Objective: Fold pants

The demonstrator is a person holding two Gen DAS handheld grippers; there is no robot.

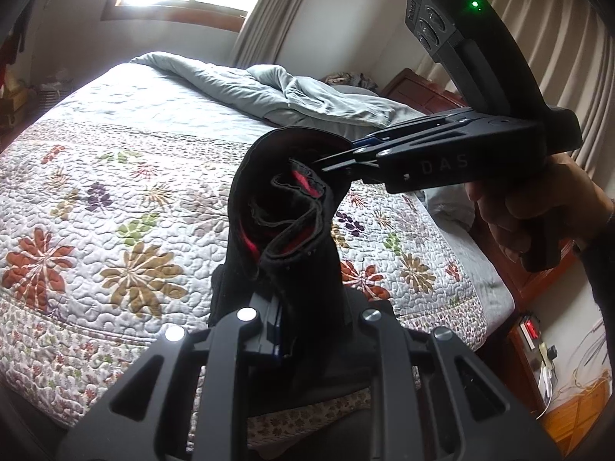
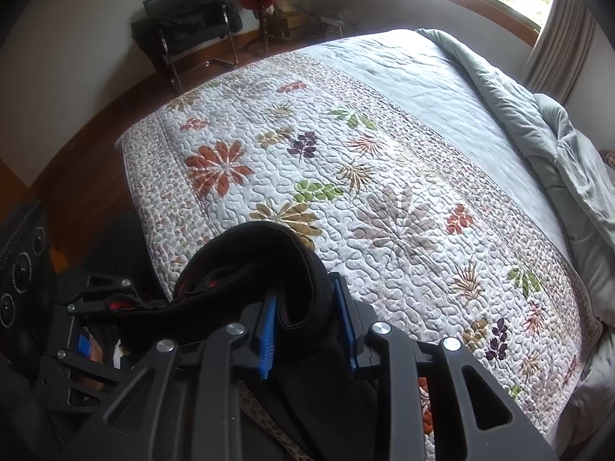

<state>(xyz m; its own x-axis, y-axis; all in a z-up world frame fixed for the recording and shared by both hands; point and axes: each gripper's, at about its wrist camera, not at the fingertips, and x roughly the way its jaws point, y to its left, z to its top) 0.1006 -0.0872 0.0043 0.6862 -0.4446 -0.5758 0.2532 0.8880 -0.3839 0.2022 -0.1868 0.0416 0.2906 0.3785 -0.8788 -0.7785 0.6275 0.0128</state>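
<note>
Black pants in both claws, probably bunched.

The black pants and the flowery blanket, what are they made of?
The pants look like soft, matte knit cloth, maybe fleece: they droop and bunch in thick folds, with red showing inside. The blanket looks like a stitched cotton quilt: puffy, with wiggly sewn lines around printed flowers. I cannot be sure of either.

Black right gripper, "DAS" lettering, green light; blue-padded fingers.
</note>
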